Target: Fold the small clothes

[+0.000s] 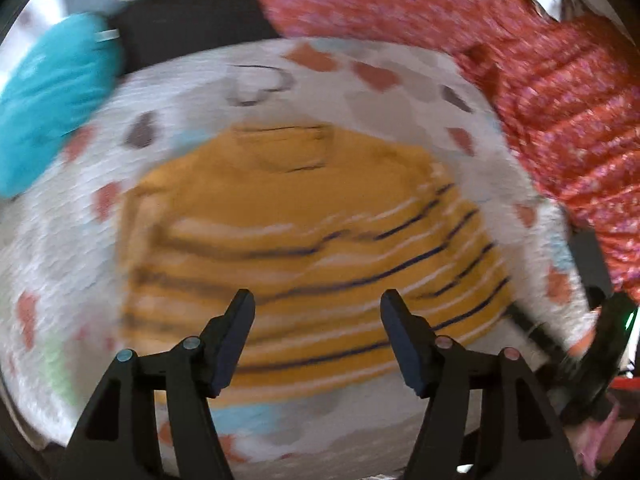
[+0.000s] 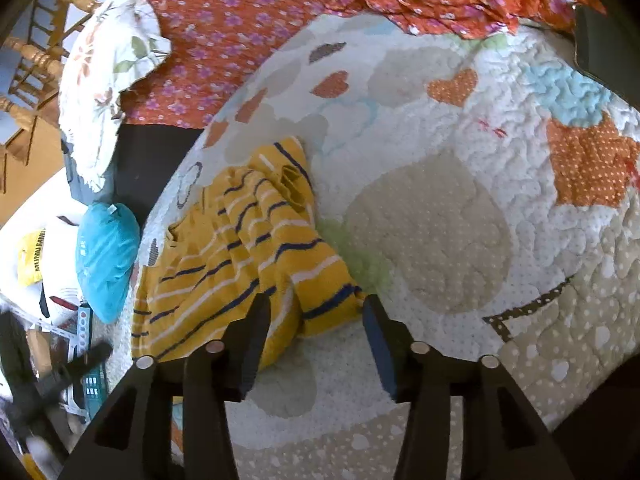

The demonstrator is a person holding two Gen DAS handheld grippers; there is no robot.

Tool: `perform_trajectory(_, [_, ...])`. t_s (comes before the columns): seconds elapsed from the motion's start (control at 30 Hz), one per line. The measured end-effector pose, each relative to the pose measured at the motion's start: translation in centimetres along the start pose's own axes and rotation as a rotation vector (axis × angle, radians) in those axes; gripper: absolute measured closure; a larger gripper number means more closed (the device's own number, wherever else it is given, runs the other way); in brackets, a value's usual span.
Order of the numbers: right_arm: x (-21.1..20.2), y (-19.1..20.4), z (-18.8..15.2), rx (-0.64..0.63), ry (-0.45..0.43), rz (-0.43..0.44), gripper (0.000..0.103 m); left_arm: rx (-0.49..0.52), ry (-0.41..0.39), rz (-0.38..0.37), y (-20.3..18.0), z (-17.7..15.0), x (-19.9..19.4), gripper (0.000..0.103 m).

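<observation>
A small yellow shirt with navy and white stripes (image 1: 304,232) lies on a white quilted mat with heart patches (image 1: 64,240). The left wrist view is blurred by motion. My left gripper (image 1: 318,300) is open and empty, hovering over the shirt's lower half. In the right wrist view the shirt (image 2: 240,256) lies crumpled at the left of the mat (image 2: 460,208). My right gripper (image 2: 314,304) is open, its fingers either side of the shirt's nearest corner, not closed on it.
A red floral cloth (image 2: 240,40) lies beyond the mat. A teal cushion (image 2: 106,260) and a white floral pillow (image 2: 104,80) sit at the mat's left edge. A wooden chair (image 2: 32,60) stands far left. The other gripper (image 1: 592,360) shows at right in the left wrist view.
</observation>
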State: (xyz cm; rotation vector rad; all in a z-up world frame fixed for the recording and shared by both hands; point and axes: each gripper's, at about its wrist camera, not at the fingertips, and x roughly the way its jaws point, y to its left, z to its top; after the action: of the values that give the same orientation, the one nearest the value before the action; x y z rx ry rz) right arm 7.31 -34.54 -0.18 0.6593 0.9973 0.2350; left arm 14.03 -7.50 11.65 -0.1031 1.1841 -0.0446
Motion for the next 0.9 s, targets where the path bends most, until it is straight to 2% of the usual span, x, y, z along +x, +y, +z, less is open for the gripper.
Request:
perform_trajectory(0.1, [0.4,0.5,-0.2,-0.03,-0.016,0.006,0.042,0.048,0.054,-0.051,-3.9,4.2,2.9,0.035])
perform_trajectory(0.2, [1.0,1.2,-0.1,-0.086,-0.018,0.004,0.04,0.095,0.066,-0.038,-7.4,8.0,6.1,0.034])
perform_trajectory(0.27, [1.4,1.3,0.0,-0.105,-0.02,0.005,0.04,0.107,0.102,-0.032,-9.3,10.2,8.6,0.033])
perform_trajectory(0.4, [2.5,1.1,0.3,-0.118,-0.013,0.008,0.04,0.15,0.165,-0.015,-12.9,12.8,13.4,0.033])
perform_trajectory(0.47, [3.0,0.7,0.6,-0.106,-0.008,0.017,0.04,0.222,0.205,0.034,-14.9,13.2,15.8,0.033])
perform_trajectory(0.5, [3.3,0.6,0.7,-0.101,-0.006,0.019,0.04,0.277,0.232,0.086,-16.2,13.3,17.2,0.033])
perform_trajectory(0.6, [4.2,0.2,1.1,-0.089,0.004,0.027,0.04,0.397,0.295,0.191,-18.4,12.6,20.3,0.025])
perform_trajectory(0.7, [4.9,-0.1,1.3,-0.081,0.014,0.028,0.04,0.477,0.298,0.268,-19.8,11.7,21.7,0.02])
perform_trajectory(0.77, [5.1,-0.1,1.4,-0.089,0.019,0.021,0.043,0.491,0.282,0.26,-20.1,11.6,21.5,0.028])
perform_trajectory(0.8, [5.2,0.0,1.4,-0.095,0.02,0.019,0.052,0.491,0.276,0.229,-20.1,11.6,21.0,0.049])
perform_trajectory(0.83, [5.3,0.2,1.5,-0.107,0.024,0.022,0.062,0.496,0.261,0.232,-20.0,11.5,20.7,0.088])
perform_trajectory(0.87, [5.4,0.4,1.6,-0.12,0.033,0.031,0.08,0.493,0.26,0.236,-19.8,11.5,20.2,0.091])
perform_trajectory(0.9, [5.4,0.7,1.7,-0.129,0.039,0.039,0.086,0.471,0.246,0.208,-19.2,11.6,19.3,0.092])
